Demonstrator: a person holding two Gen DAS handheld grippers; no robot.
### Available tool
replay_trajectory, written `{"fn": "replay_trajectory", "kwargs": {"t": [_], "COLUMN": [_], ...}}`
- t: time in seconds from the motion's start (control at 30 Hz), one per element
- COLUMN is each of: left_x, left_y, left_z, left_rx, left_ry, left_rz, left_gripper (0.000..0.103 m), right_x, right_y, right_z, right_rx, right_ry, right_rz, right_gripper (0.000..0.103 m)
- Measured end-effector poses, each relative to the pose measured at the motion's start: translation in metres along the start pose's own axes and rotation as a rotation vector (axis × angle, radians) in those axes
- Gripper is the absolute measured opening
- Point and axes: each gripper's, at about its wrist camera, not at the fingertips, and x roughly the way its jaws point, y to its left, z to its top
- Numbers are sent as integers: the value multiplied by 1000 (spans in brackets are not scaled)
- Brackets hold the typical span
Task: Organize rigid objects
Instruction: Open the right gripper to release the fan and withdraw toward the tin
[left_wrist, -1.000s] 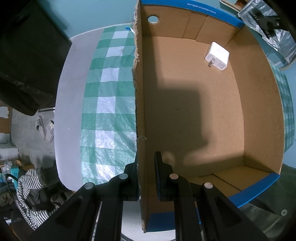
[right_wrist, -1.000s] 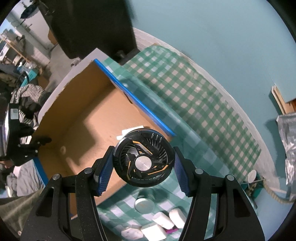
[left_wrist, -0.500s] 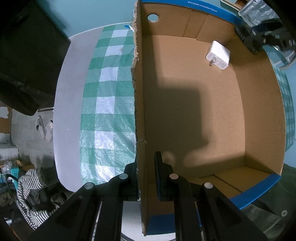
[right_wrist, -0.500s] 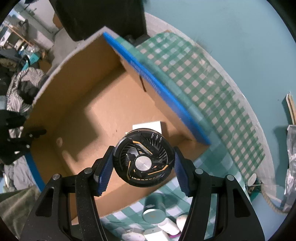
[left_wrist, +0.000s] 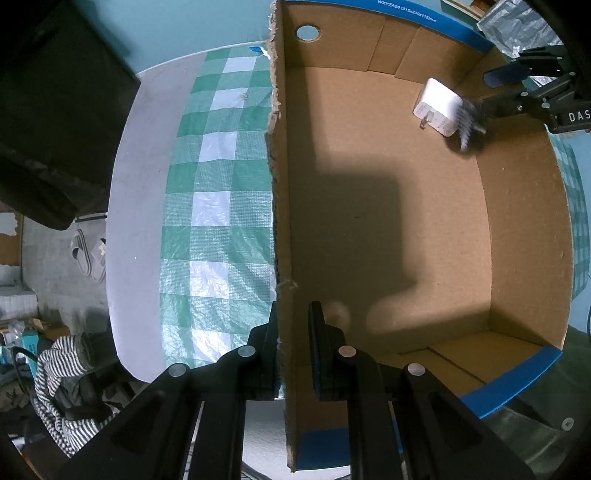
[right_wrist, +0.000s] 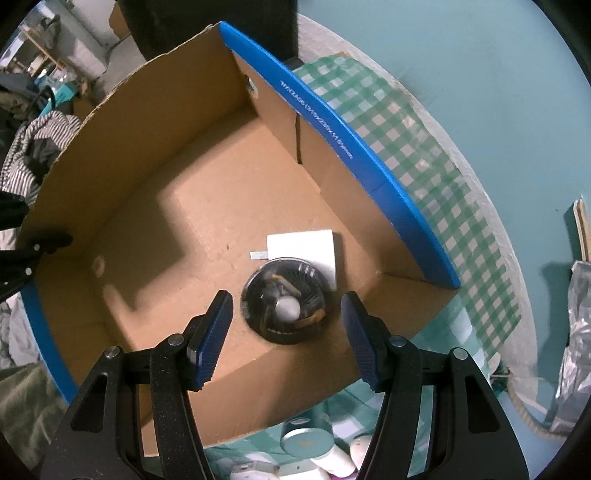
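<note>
A cardboard box (left_wrist: 524, 229) with blue-taped rims stands on the checked tablecloth. My left gripper (left_wrist: 292, 332) is shut on the box's left wall (left_wrist: 281, 206). A white charger (left_wrist: 439, 107) lies in the far right corner of the box, also in the right wrist view (right_wrist: 303, 243). My right gripper (right_wrist: 286, 325) is open above the box; a round black fan (right_wrist: 284, 301), blurred, is below its jaws beside the charger, apart from both. In the left wrist view the right gripper (left_wrist: 517, 88) reaches over the box's right wall and the fan (left_wrist: 467, 125) shows as a blur.
Green-and-white checked cloth (left_wrist: 218, 206) covers the table left of the box and behind it (right_wrist: 413, 140). Several small white objects and a round tin (right_wrist: 306, 439) lie outside the box's near wall. A crinkled silver bag (right_wrist: 576, 332) is at right.
My right gripper moved over the box with the fan, then opened and let it go; the fan now is down in the box by the charger. The left gripper keeps its hold.
</note>
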Motion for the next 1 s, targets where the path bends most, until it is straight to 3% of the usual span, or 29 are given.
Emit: {"fn": "replay_trajectory", "kwargs": {"t": [1.0], "left_x": [-2], "left_y": [-6], "left_z": [-2], "left_rx": [11], "left_ry": [-2], "left_rz": [7], "left_gripper": [12], "right_x": [-65], "right_y": [-30], "right_z": [-36], "right_rx": [122], "right_ry": [-140], "right_rz": [43], "right_gripper": [62]}}
